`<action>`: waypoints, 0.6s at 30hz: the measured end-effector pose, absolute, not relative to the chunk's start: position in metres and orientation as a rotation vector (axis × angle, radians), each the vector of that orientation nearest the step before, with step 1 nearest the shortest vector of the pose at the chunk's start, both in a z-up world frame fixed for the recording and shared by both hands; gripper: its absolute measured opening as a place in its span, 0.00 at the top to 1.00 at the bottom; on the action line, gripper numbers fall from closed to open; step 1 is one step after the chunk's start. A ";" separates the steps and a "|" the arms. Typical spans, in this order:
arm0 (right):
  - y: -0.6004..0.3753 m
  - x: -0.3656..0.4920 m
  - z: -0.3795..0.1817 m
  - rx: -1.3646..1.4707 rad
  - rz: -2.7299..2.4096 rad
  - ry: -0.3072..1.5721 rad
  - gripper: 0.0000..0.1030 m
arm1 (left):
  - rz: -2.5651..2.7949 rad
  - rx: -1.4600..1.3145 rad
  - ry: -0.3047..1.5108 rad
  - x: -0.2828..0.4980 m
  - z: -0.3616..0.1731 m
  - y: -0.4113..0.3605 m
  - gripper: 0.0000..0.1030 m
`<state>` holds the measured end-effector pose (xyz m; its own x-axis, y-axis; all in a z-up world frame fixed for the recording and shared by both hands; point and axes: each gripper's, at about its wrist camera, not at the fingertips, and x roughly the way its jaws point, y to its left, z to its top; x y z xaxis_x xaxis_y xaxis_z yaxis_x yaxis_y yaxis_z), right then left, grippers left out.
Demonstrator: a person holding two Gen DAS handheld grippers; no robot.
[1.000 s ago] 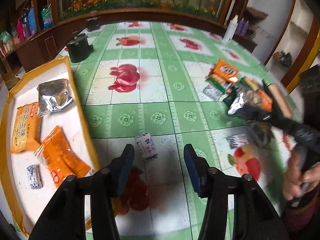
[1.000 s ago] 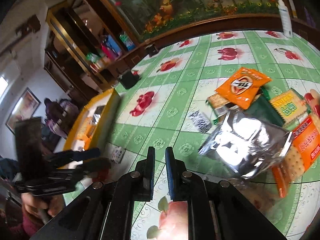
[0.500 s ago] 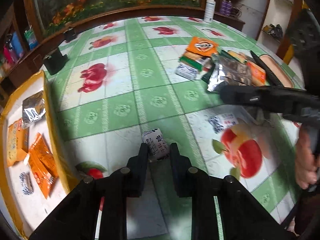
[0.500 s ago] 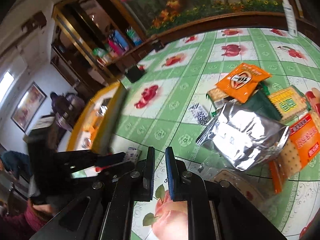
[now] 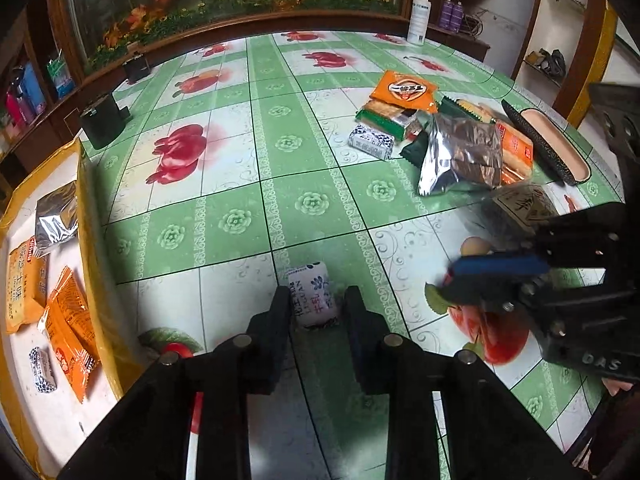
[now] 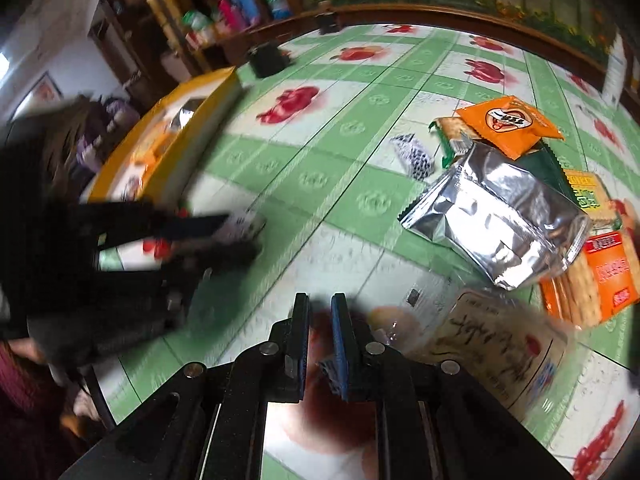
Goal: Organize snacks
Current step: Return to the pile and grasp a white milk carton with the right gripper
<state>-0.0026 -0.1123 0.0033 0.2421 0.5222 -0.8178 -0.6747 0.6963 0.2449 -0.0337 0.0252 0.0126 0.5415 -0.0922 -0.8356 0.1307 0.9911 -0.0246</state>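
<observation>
Pinching small white packet [image 5: 313,295] (fingers [image 5: 276,316] closed), tray [image 5: 86,216] left.

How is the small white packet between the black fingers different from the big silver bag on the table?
The white packet is small, printed with writing and pinched between the left gripper's fingers. The silver bag is much larger, shiny and unprinted, and lies untouched on the snack pile. Both are sealed snack packs.

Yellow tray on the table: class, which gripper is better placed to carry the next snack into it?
Left. The left gripper is shut on the small white candy packet and the yellow tray lies on its side. The right gripper is shut on nothing.
</observation>
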 end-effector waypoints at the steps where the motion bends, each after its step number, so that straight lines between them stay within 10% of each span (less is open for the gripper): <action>1: -0.114 -0.005 0.005 -0.165 0.822 1.040 0.88 | -0.145 0.035 0.989 -0.035 0.013 0.025 0.82; 10: -0.179 -0.028 0.035 0.109 0.779 0.963 0.52 | -0.192 0.051 0.978 -0.047 0.013 0.017 0.82; 18: -0.174 -0.045 0.015 0.121 0.673 1.031 0.52 | -0.211 0.030 0.964 -0.053 0.013 0.016 0.82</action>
